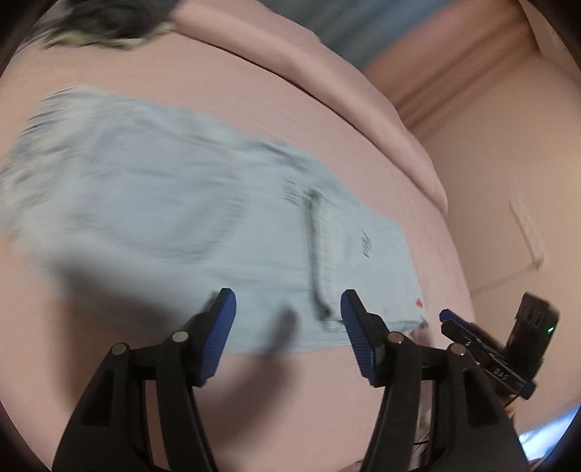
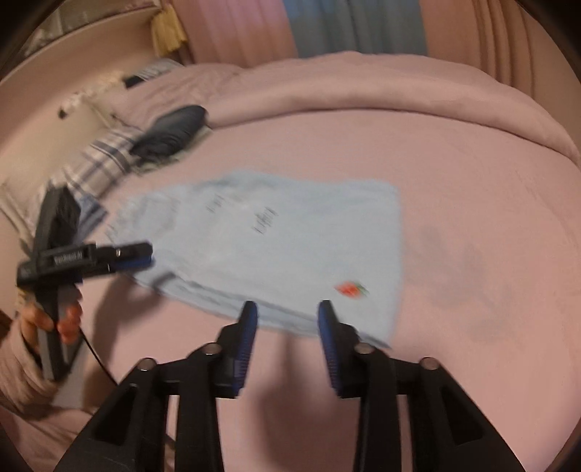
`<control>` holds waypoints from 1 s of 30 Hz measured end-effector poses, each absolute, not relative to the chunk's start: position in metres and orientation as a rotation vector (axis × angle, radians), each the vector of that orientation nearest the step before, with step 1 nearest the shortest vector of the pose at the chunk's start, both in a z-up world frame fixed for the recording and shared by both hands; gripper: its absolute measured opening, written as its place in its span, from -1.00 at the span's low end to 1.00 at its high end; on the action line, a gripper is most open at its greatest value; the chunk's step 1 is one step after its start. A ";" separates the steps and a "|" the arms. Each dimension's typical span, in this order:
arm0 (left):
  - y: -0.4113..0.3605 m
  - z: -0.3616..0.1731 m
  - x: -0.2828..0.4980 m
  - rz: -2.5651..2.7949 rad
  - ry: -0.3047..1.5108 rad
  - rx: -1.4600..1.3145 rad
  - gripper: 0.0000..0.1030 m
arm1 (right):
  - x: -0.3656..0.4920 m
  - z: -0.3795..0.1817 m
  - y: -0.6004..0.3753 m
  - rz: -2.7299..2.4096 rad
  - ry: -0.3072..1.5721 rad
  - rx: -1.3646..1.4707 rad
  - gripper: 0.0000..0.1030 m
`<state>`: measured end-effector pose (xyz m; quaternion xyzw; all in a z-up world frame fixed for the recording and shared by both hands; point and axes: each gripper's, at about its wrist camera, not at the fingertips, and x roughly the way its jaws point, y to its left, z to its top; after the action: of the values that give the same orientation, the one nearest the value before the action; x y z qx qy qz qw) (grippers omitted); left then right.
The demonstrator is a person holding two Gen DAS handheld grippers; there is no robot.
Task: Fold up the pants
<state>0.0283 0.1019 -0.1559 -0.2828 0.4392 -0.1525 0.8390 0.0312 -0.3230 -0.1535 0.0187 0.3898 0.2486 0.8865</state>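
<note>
Left gripper (image 1: 288,308) hung over the near edge of the pants (image 1: 181,203), jaws apart, nothing between the pads; blue fingers (image 1: 221,337) clear of the cloth. Pale blue pants lay flat on the pink bed (image 1: 254,399), blurred, running from the far left toward the near right corner. Dark seam w/ small printed marks near that end, orange spot at the hem. Right gripper (image 1: 445,316) poked in at the right edge, state unclear. Dark bundle (image 1: 109,21) at the bed's far left corner. Folded duvet (image 1: 326,72) along the far edge.
</note>
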 end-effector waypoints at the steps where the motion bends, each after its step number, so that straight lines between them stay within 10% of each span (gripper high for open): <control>1: 0.120 -0.156 0.020 -0.297 0.916 -0.649 0.17 | 0.036 -0.155 -0.315 0.527 0.808 0.039 -0.21; 30: 0.229 -0.186 0.036 -0.004 0.753 -1.070 0.38 | 0.057 -0.172 -0.236 0.680 0.894 0.053 -0.20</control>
<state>0.0357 0.2285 -0.1860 -0.4978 0.3501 -0.0017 0.7935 0.0567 -0.2360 -0.1716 0.0252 0.4237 0.3222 0.8462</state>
